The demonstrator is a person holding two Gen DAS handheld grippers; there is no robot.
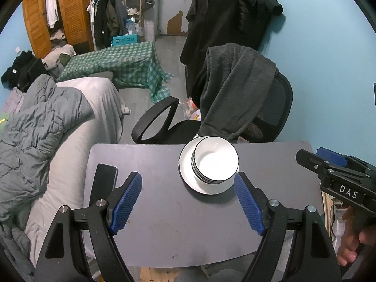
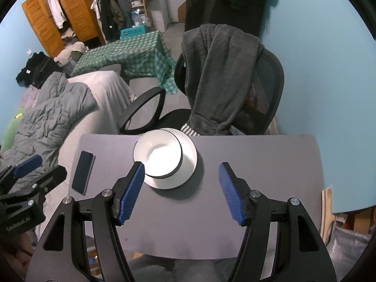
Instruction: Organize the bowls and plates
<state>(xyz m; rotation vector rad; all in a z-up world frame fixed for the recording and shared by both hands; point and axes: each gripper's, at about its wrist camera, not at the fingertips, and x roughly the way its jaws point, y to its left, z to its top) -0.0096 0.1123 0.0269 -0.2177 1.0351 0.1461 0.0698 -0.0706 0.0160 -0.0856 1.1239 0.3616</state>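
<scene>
A stack of white bowls with dark rims (image 1: 215, 161) sits on a white plate (image 1: 188, 178) at the far middle of the grey table (image 1: 164, 223). The bowls (image 2: 162, 156) and plate (image 2: 189, 158) also show in the right wrist view. My left gripper (image 1: 189, 183) is open and empty, above the table, just short of the stack. My right gripper (image 2: 182, 172) is open and empty, its left pad (image 2: 131, 192) near the plate's front edge. Each gripper shows at the edge of the other's view, the right one (image 1: 340, 176) and the left one (image 2: 28, 188).
A black phone (image 2: 83, 175) lies at the table's left side. A black office chair (image 2: 258, 89) draped with a grey garment (image 2: 218, 70) stands behind the table. A bed with grey bedding (image 1: 42, 129) lies to the left. The blue wall (image 2: 329, 70) is to the right.
</scene>
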